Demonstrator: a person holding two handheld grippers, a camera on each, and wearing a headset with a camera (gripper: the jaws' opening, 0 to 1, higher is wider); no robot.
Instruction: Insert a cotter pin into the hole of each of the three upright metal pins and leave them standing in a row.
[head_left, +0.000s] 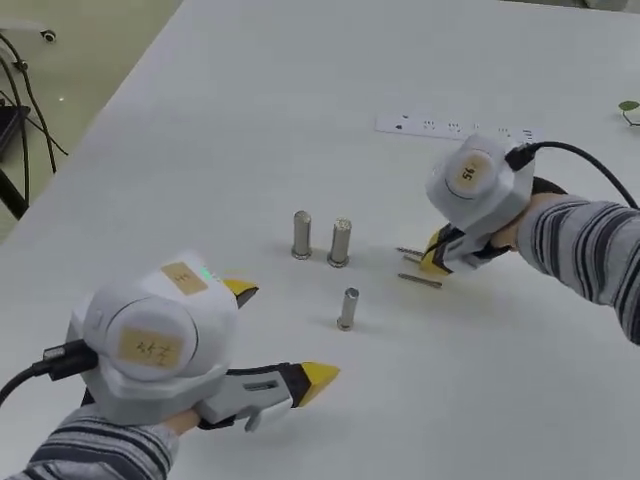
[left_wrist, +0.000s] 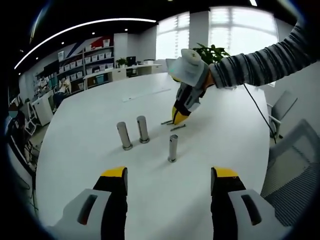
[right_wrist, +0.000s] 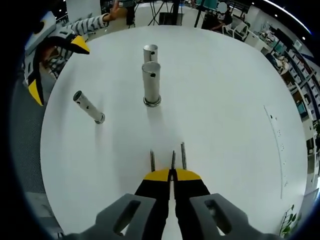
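Right gripper (right_wrist: 173, 174), black with yellow tips: jaws together on the near end of the middle cotter pin (right_wrist: 173, 159), one of three thin grey metal cotter pins (right_wrist: 183, 155) lying side by side on the white table (right_wrist: 225, 100); that end is hidden in the slit, so we read it as pinched. Left gripper (left_wrist: 170, 175): jaws wide apart. Three upright silver metal pins (head_left: 340, 243) stand between the grippers, two close together, one nearer the left gripper; cross-holes hard to make out. Handwriting on the tan stickers (head_left: 152, 348) atop the grippers unreadable; marks on the white power strip (head_left: 455, 127) too small.
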